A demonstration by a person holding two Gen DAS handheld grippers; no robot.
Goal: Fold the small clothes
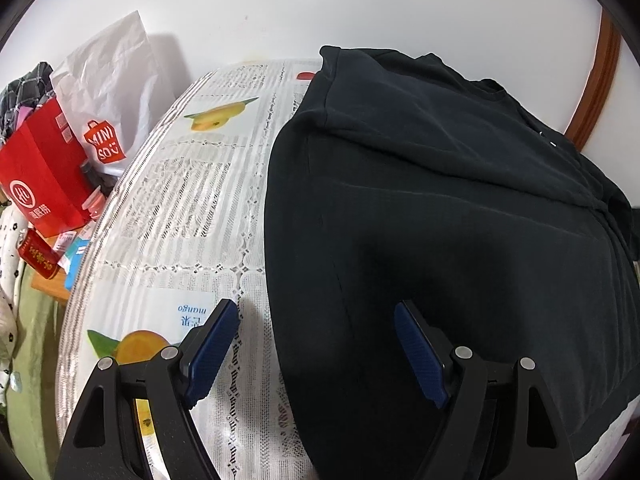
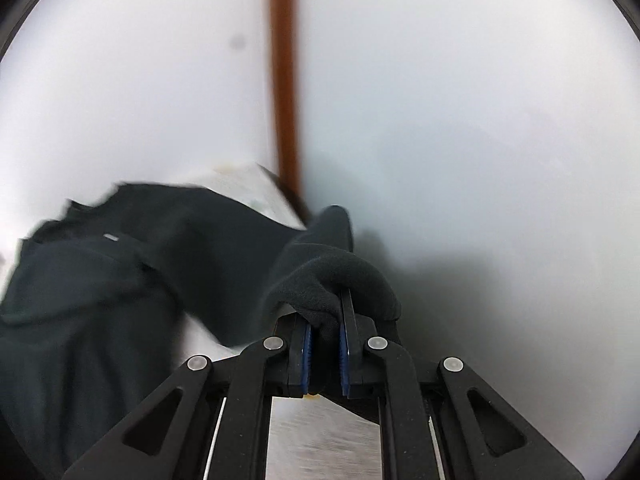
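A black T-shirt (image 1: 460, 208) lies spread on a round table with a printed lace cloth (image 1: 180, 200); its far left sleeve is folded in over the body. My left gripper (image 1: 316, 312) hovers open over the shirt's near left edge, one blue pad over the cloth and the other over the fabric, with nothing between them. In the right wrist view the same black T-shirt (image 2: 120, 280) trails off to the left, and my right gripper (image 2: 326, 320) is shut on a bunched fold of its fabric, lifted off the table. The picture there is motion-blurred.
Left of the table stand a red paper bag (image 1: 44, 176), a white shopping bag (image 1: 108, 92), a red box (image 1: 38, 258) and piled clothes (image 1: 24, 92). A white wall runs behind, with a brown wooden strip (image 1: 596, 80) at the right, which is the brown wooden strip (image 2: 284, 80) also seen from the right wrist.
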